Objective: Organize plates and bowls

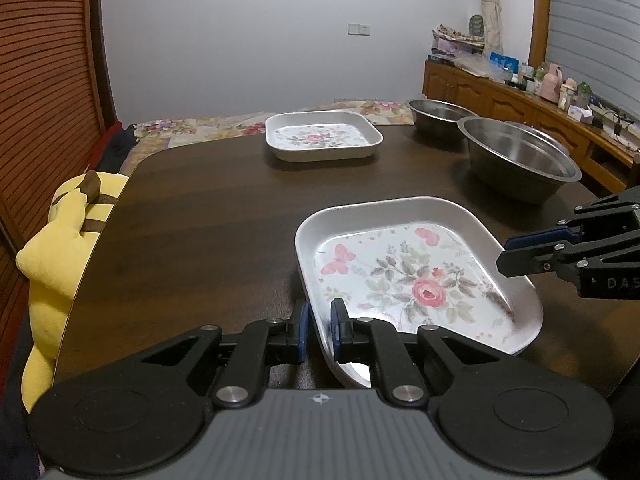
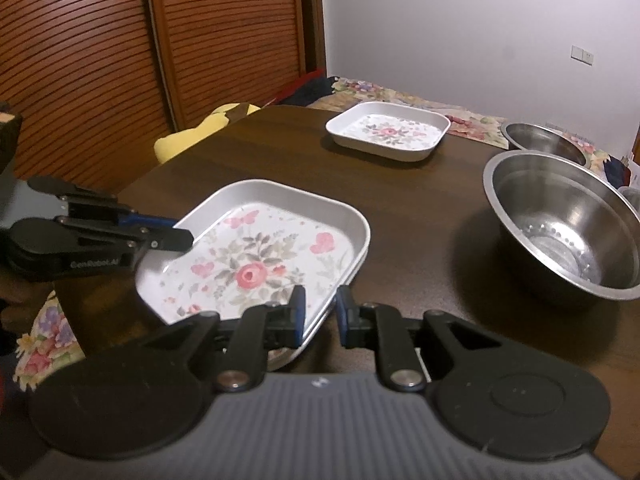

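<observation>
near floral plate (image 1: 416, 276), tilted at the tabletop's (image 1: 208, 216) near edge: left gripper (image 1: 319, 330) and right gripper (image 2: 320, 312) each pinch its rim. second floral plate (image 1: 323, 134) and two steel bowls (image 2: 560, 224) at the far edge.

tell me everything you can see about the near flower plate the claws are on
The near plate is a shallow, rounded-square tray, silvery like metal, with a raised rim and a printed base: a pink rose, grey-green leaves, pink butterflies. It sits tilted over the dark wooden table. The left claw straddles one rim, the right claw the opposite rim; neither looks fully clamped.
</observation>
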Demonstrator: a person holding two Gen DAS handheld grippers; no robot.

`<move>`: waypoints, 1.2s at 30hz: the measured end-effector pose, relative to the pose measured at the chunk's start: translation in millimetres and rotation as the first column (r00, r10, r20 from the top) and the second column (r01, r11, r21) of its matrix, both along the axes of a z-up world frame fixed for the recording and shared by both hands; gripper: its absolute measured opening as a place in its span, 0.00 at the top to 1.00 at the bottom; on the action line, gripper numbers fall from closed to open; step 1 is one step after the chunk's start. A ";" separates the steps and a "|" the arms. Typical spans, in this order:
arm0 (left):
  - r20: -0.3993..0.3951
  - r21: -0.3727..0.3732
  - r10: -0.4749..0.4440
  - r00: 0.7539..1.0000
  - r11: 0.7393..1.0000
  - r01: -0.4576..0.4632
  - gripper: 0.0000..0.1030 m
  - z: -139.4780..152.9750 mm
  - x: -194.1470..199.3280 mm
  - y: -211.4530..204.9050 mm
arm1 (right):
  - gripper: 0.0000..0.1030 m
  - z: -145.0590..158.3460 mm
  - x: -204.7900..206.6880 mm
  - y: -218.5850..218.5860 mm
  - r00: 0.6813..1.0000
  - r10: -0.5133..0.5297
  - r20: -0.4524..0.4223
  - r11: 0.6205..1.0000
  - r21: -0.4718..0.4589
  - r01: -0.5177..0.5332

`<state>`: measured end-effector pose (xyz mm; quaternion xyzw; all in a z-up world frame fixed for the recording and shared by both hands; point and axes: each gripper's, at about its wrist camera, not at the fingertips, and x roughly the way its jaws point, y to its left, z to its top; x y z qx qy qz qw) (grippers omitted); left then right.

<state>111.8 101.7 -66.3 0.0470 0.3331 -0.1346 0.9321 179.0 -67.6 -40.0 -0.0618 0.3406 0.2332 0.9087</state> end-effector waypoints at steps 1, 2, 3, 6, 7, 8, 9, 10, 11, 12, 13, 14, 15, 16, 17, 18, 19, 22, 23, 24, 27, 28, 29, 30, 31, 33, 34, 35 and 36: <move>0.002 -0.002 -0.001 1.000 1.000 0.001 0.88 0.9 -0.2 0.1 | 0.82 1.3 -0.4 -0.4 1.000 0.000 0.002 1.000 0.003 0.000; 0.004 -0.003 -0.002 1.000 1.000 0.002 0.88 1.6 -0.5 -0.1 | 0.82 3.1 -1.0 -0.8 1.000 0.000 0.004 1.000 0.007 0.000; 0.005 -0.003 -0.002 1.000 1.000 0.002 0.88 2.9 -0.8 -0.5 | 0.82 4.9 -2.3 -1.5 1.000 -0.001 0.006 1.000 0.012 0.000; 0.014 -0.003 -0.005 1.000 1.000 0.005 0.88 8.0 -1.2 -0.8 | 0.82 11.8 -4.6 -4.0 1.000 0.000 0.016 1.000 0.026 -0.001; 0.018 -0.004 -0.007 1.000 1.000 0.007 0.88 9.8 -1.6 -1.2 | 0.82 14.6 -5.2 -4.6 1.000 0.001 0.021 1.000 0.029 -0.001; 0.023 -0.007 -0.009 1.000 1.000 0.010 0.88 12.1 -1.8 -1.5 | 0.82 17.0 -6.0 -5.0 1.000 0.001 0.026 1.000 0.031 -0.002; 0.027 -0.009 -0.011 1.000 1.000 0.012 0.88 14.0 -2.0 -1.9 | 0.82 19.3 -6.7 -5.4 0.999 0.002 0.032 0.999 0.033 -0.003; 0.032 -0.011 -0.012 0.999 1.000 0.012 0.88 16.3 -2.3 -2.1 | 0.82 21.6 -7.3 -6.0 0.999 0.002 0.037 0.999 0.036 -0.004; 0.038 -0.012 -0.013 0.999 1.000 0.013 0.88 18.7 -2.3 -2.6 | 0.83 24.2 -7.4 -6.8 0.999 0.002 0.042 0.999 0.041 -0.003; 0.044 -0.013 -0.014 0.999 1.000 0.015 0.88 20.3 -2.7 -2.7 | 0.82 26.8 -7.3 -7.8 0.999 0.000 0.045 0.999 0.048 -0.002; 0.049 -0.014 -0.016 0.999 1.000 0.016 0.88 22.2 -3.0 -3.2 | 0.82 28.7 -6.8 -8.4 0.999 -0.002 0.049 0.999 0.054 0.000; 0.052 -0.017 -0.015 0.999 1.000 0.016 0.88 23.9 -2.7 -3.4 | 0.82 31.0 -6.7 -9.3 0.999 -0.004 0.053 0.998 0.058 0.001; 0.055 -0.019 -0.015 0.998 1.000 0.016 0.88 25.7 -2.5 -3.6 | 0.82 32.1 -5.4 -9.9 0.998 -0.007 0.057 0.998 0.061 0.003; 0.059 -0.021 -0.016 0.998 1.000 0.017 0.88 27.6 -2.0 -4.0 | 0.82 33.8 -4.9 -10.7 0.998 -0.010 0.062 0.998 0.065 0.006; 0.063 -0.021 -0.017 0.998 1.000 0.018 0.88 29.4 -1.5 -4.7 | 0.82 35.5 -4.1 -11.6 0.998 -0.012 0.066 0.998 0.068 0.008; 0.066 -0.021 -0.017 0.998 1.000 0.019 0.87 31.1 -1.5 -5.3 | 0.82 36.8 -3.2 -12.7 0.997 -0.016 0.069 0.997 0.072 0.011; 0.072 -0.020 -0.018 0.997 1.000 0.019 0.85 33.1 -0.9 -6.0 | 0.82 38.7 -1.4 -14.0 0.997 -0.021 0.073 0.997 0.076 0.016; 0.082 -0.023 -0.024 0.996 0.999 0.025 0.84 37.7 2.7 -7.4 | 0.82 42.6 1.2 -17.3 0.996 -0.032 0.085 0.996 0.083 0.025; 0.084 -0.024 -0.026 0.996 0.999 0.029 0.84 39.3 5.0 -8.3 | 0.82 44.1 2.8 -18.3 0.995 -0.035 0.089 0.996 0.084 0.028; 0.088 -0.025 -0.030 0.996 0.999 0.032 0.83 41.2 8.6 -9.0 | 0.82 45.5 4.5 -19.1 0.995 -0.038 0.094 0.996 0.086 0.030; 0.101 -0.022 -0.033 0.994 0.999 0.036 0.74 46.5 21.3 -10.3 | 0.82 50.9 13.7 -21.2 0.993 -0.044 0.109 0.996 0.085 0.035; 0.103 -0.021 -0.035 0.994 0.999 0.037 0.73 48.3 26.0 -10.8 | 0.82 53.5 18.4 -21.7 0.992 -0.049 0.115 0.996 0.081 0.039; 0.105 -0.019 -0.038 0.994 0.999 0.040 0.71 49.8 32.1 -11.4 | 0.82 55.7 23.0 -22.4 0.992 -0.052 0.119 0.996 0.077 0.043; 0.106 -0.018 -0.039 0.994 0.999 0.041 0.70 51.1 37.2 -11.3 | 0.82 58.5 28.9 -22.9 0.991 -0.054 0.124 0.996 0.075 0.045; 0.108 -0.014 -0.041 0.993 0.999 0.043 0.66 52.3 42.9 -11.6 | 0.82 60.4 32.9 -22.9 0.990 -0.057 0.127 0.996 0.072 0.048; 0.114 -0.004 -0.045 0.992 0.999 0.046 0.62 55.4 54.2 -12.4 | 0.74 65.8 43.3 -22.8 0.988 -0.064 0.138 0.996 0.065 0.056; 0.117 -0.001 -0.044 0.992 0.999 0.044 0.59 57.3 59.5 -12.6 | 0.69 67.6 47.5 -23.4 0.987 -0.068 0.143 0.996 0.064 0.059; 0.119 -0.001 -0.041 0.992 0.999 0.041 0.56 58.8 63.7 -12.3 | 0.67 70.2 52.8 -23.5 0.987 -0.070 0.146 0.996 0.063 0.062; 0.122 -0.004 -0.040 0.992 0.999 0.040 0.55 61.5 68.4 -12.5 | 0.64 72.4 58.3 -23.5 0.986 -0.072 0.148 0.996 0.062 0.063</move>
